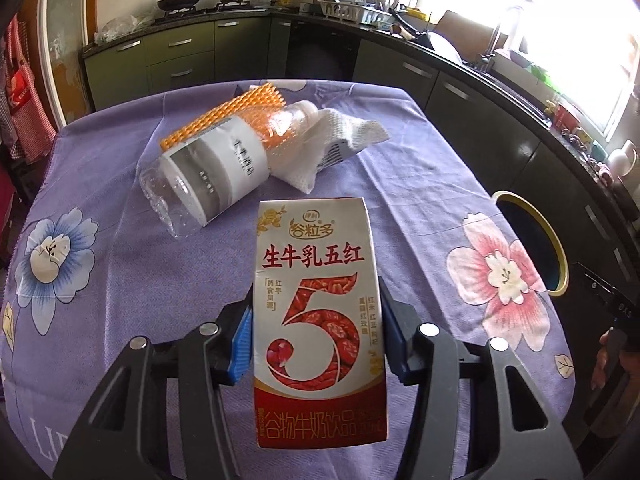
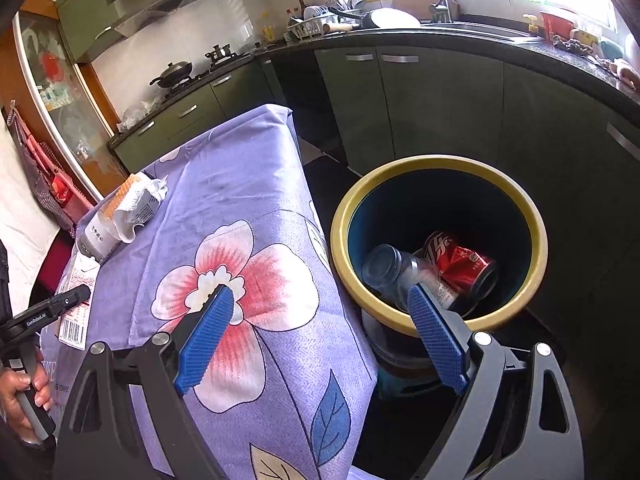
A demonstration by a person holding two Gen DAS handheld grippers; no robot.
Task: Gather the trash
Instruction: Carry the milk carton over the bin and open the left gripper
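The left gripper (image 1: 318, 344) pinched a red-and-white milk carton (image 1: 318, 312) between its blue pads (image 1: 242, 346) at lower centre of the left wrist view. Above it, at upper left of centre, a clear plastic bottle (image 1: 208, 168) lay on its side on the purple floral tablecloth (image 1: 100, 300), touching an orange mesh sleeve (image 1: 224, 116) and a white foam net (image 1: 340, 140). The right gripper (image 2: 320, 320) stood spread wide and empty at lower centre of its view. Past its right pad, the yellow-rimmed bin (image 2: 538, 236) held a red can (image 2: 464, 264) and a clear bottle (image 2: 392, 272).
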